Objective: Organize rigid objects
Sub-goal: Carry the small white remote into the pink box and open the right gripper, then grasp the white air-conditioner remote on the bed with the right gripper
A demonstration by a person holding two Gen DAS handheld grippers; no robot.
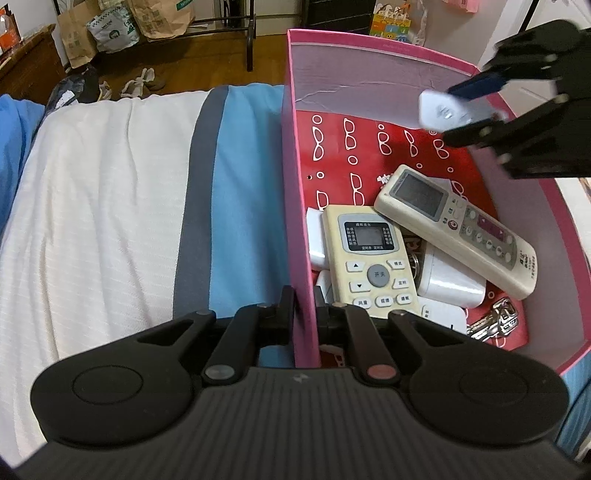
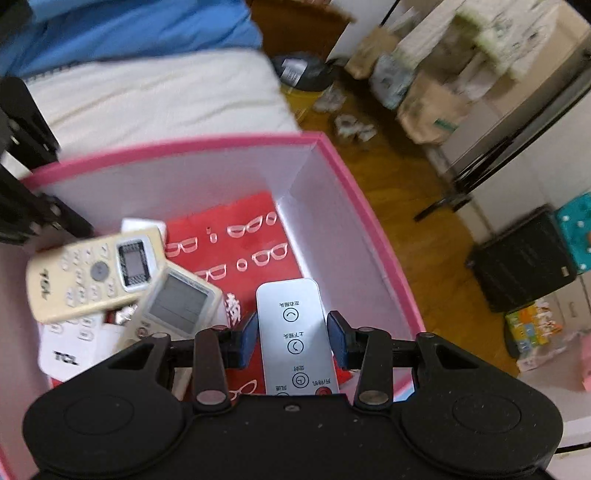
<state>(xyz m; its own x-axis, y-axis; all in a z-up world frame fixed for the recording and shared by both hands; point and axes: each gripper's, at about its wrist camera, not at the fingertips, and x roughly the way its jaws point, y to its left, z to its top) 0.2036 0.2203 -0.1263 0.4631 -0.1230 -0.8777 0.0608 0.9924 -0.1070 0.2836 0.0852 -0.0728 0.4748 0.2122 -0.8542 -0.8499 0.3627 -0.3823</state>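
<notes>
A pink box stands on the bed. It holds two cream remotes, white adapters and keys. My left gripper is shut on the box's left wall. My right gripper is shut on a slim silver-white remote and holds it above the box's red floor. That remote also shows in the left wrist view, high over the box's far right. The cream remotes lie to its left in the right wrist view.
The bed has a white blanket and a blue and grey cover left of the box. Paper bags and shoes sit on the wooden floor beyond. A black case stands on the floor to the right.
</notes>
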